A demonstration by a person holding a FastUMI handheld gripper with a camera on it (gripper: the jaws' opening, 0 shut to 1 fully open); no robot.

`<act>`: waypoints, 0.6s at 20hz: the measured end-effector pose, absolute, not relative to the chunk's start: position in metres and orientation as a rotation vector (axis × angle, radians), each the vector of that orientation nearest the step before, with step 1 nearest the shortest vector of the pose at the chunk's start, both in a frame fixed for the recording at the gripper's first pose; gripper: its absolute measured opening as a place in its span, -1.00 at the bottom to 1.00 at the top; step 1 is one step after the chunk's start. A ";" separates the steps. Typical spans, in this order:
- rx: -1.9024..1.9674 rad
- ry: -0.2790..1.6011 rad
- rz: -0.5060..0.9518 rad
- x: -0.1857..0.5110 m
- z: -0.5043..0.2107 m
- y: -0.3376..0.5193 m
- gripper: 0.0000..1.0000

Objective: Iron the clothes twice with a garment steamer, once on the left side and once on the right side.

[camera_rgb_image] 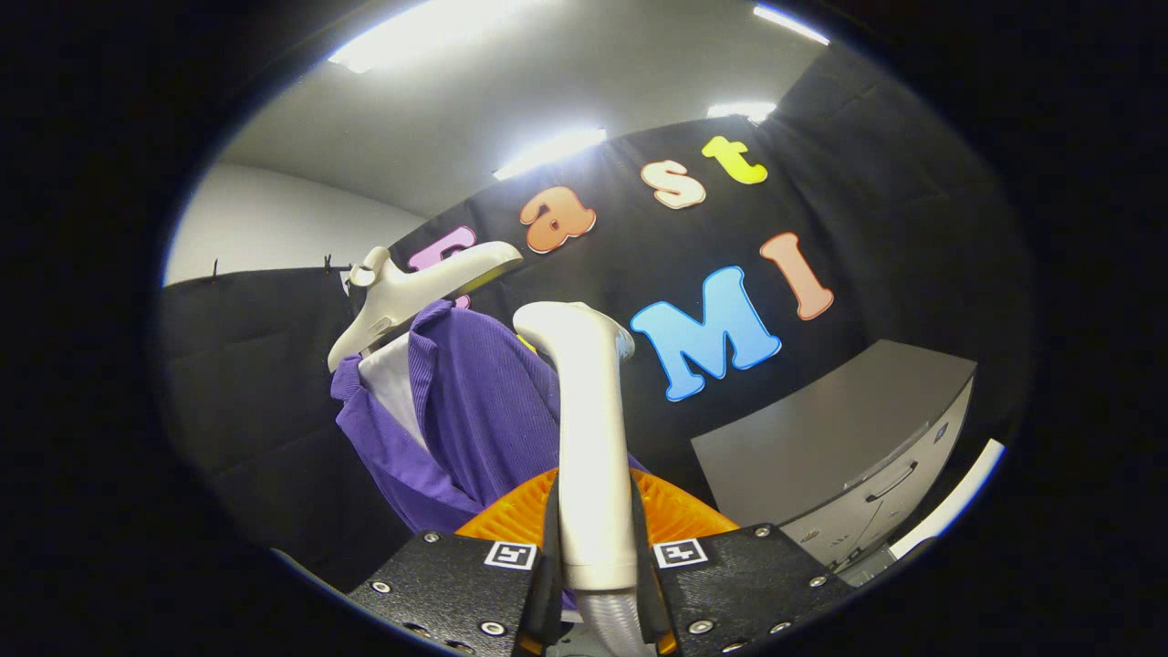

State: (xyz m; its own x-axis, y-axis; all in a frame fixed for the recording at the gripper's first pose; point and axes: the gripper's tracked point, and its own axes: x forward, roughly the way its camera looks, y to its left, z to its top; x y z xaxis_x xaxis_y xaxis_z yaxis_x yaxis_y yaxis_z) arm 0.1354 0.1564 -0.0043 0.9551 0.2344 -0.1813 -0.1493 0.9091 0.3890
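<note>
My gripper is shut on the white handle of the garment steamer, which rises upright between the fingers with its head bending away at the top. A ribbed hose leaves the handle's lower end. Just beyond the steamer hangs a purple shirt with a white lining at the collar, on a cream hanger. The steamer head sits close to the shirt's right side, near shoulder height; whether it touches the cloth is hidden by the handle.
A grey cabinet with a drawer handle stands to the right of the shirt. Black cloth walls the booth behind the garment. Ceiling lights shine above.
</note>
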 end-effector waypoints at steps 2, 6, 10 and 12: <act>0.302 0.176 0.197 0.135 -0.001 0.168 -0.34; 0.192 0.114 0.198 0.131 0.000 0.189 -0.33; 0.095 0.007 0.147 0.129 0.010 0.194 -0.34; 0.099 0.021 0.169 0.129 0.002 0.209 -0.34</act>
